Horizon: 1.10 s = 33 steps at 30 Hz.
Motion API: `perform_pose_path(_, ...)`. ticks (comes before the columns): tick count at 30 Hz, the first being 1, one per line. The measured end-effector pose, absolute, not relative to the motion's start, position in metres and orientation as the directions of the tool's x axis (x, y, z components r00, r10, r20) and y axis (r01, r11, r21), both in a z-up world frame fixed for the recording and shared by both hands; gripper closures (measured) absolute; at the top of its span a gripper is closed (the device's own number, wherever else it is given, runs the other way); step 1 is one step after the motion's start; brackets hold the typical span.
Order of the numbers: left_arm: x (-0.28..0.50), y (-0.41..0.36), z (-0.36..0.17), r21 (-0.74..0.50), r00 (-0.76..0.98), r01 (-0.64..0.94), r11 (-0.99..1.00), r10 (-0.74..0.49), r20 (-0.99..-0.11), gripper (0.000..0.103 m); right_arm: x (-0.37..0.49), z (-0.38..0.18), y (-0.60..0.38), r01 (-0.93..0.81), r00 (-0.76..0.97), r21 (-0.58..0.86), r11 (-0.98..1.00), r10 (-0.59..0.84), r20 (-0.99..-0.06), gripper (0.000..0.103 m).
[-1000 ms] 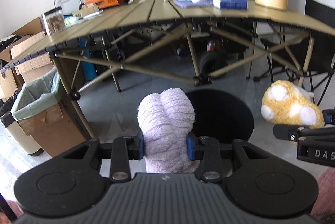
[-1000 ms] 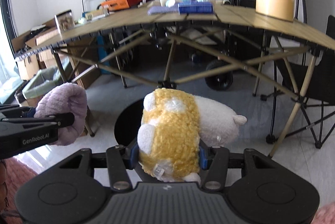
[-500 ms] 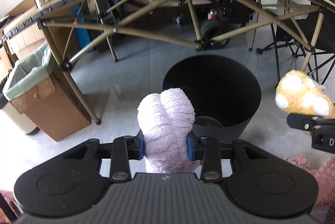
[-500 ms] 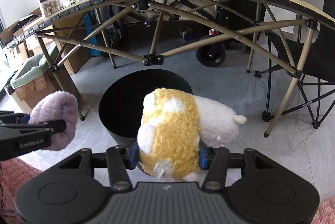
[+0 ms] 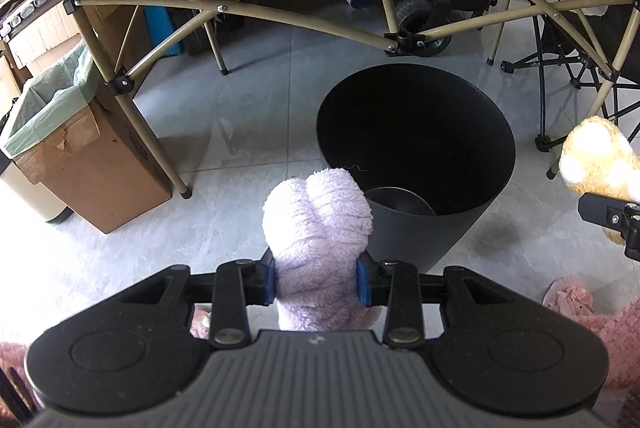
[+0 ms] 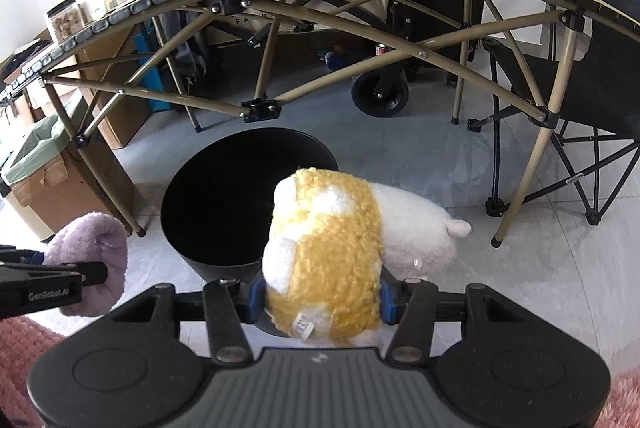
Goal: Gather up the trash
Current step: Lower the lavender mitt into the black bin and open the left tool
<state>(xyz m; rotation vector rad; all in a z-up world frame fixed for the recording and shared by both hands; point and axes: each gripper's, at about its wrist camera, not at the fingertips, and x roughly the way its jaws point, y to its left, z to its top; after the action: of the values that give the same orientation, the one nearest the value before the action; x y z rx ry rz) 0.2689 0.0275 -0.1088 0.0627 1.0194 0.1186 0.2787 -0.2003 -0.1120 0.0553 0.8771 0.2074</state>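
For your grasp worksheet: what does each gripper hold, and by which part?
Left gripper clamps a lilac plush near its lower end. Right gripper clamps a yellow-and-white plush across its yellow end.

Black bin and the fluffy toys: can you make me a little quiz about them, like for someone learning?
1. True or false: the left gripper is clamped on the purple plush toy.
2. Which toy does the right gripper hold? A) a pink towel B) the yellow and white plush toy C) a blue book
3. Fill in: the black bin stands on the grey ____ in front of the folding table.

Key: 1 true; 2 B; 3 floor.
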Motion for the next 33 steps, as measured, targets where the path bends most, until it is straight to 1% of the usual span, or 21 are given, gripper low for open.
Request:
perform_pose_path(6,0.276,0.024,-0.103,0.107,0.511,-0.067,0.992,0.126,-0.850,0.067,0.285,-0.114,-0.204,-0.136,0.624,0.145,0.980,0.199,-0.756,0.052)
perform_pose_path(20,0.302,-0.002,-0.098,0.101,0.493,-0.002,0.995,0.088,-0.865,0.067,0.300,-0.116,-0.225,-0.058,0.643,0.187,0.981,0.181,-0.744,0.052)
perform_pose_path(33,0.340,-0.024,-0.096,0.082,0.485,0.050,0.995,0.047,-0.873,0.067,0.313,-0.122,-0.236,-0.002,0.631,0.213,0.977,0.166,-0.758,0.052)
